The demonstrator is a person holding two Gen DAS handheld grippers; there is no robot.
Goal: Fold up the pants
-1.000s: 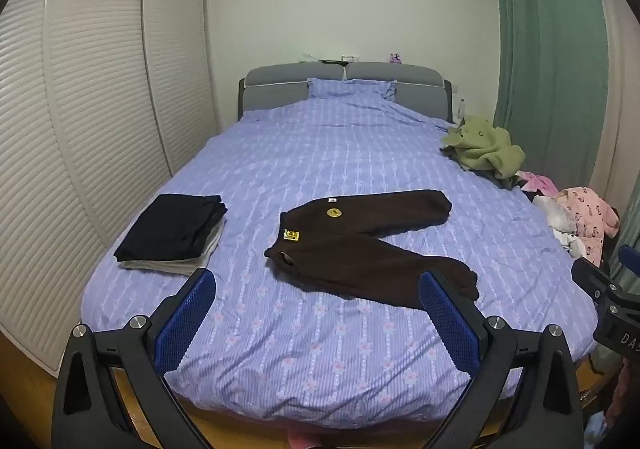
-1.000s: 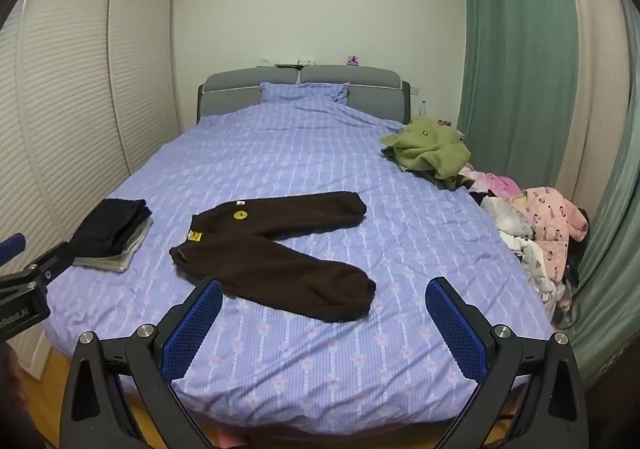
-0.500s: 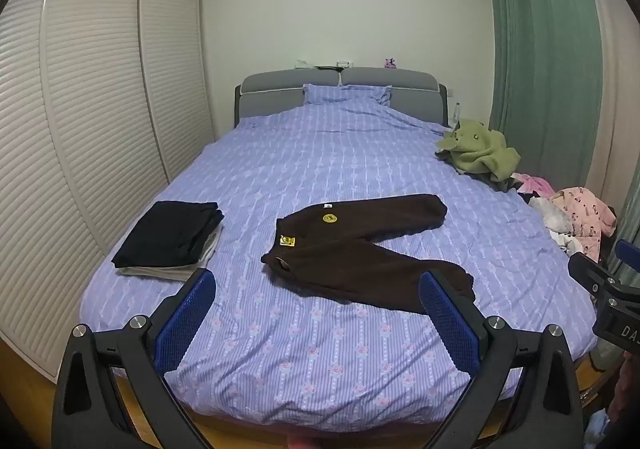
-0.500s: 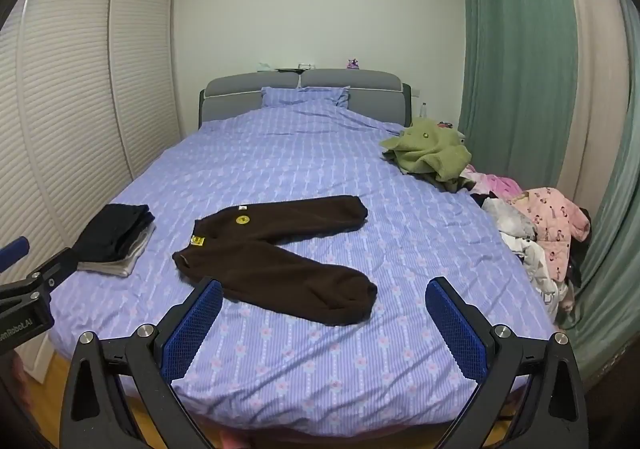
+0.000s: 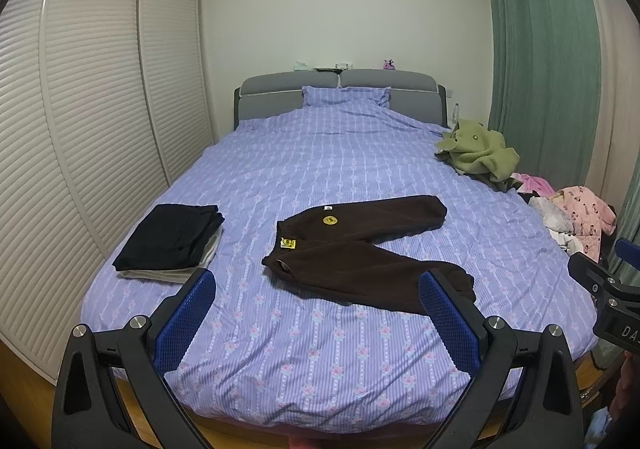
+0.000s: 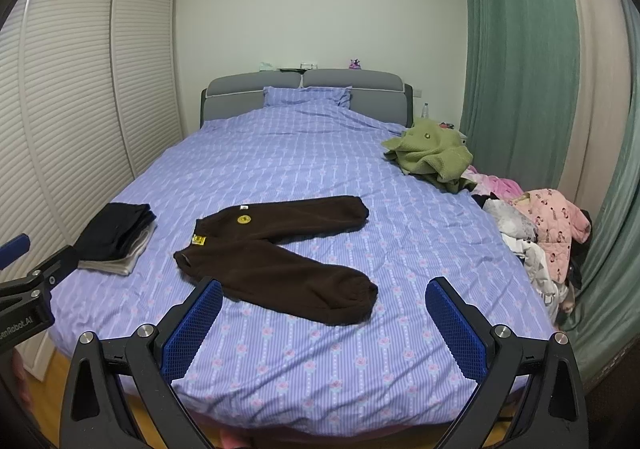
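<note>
Dark brown fleece pants [image 5: 360, 249] with two yellow patches lie spread on the purple bedspread [image 5: 320, 153], legs apart in a V, waistband to the left. They also show in the right wrist view [image 6: 280, 245]. My left gripper [image 5: 316, 309] is open and empty, held off the foot of the bed, short of the pants. My right gripper [image 6: 324, 313] is open and empty, also off the foot of the bed. Each gripper shows at the edge of the other's view.
A folded stack of dark clothes [image 5: 168, 237] lies at the bed's left edge. A green garment [image 5: 476, 149] lies at the right edge, with a pile of pink and white clothes [image 5: 576, 217] beside it. Slatted wardrobe doors [image 5: 80, 129] stand left, green curtains [image 5: 540, 49] right.
Both grippers have pulled back and risen slightly from the bed; the pants look smaller and farther. Both stay open. The pants have not moved.
</note>
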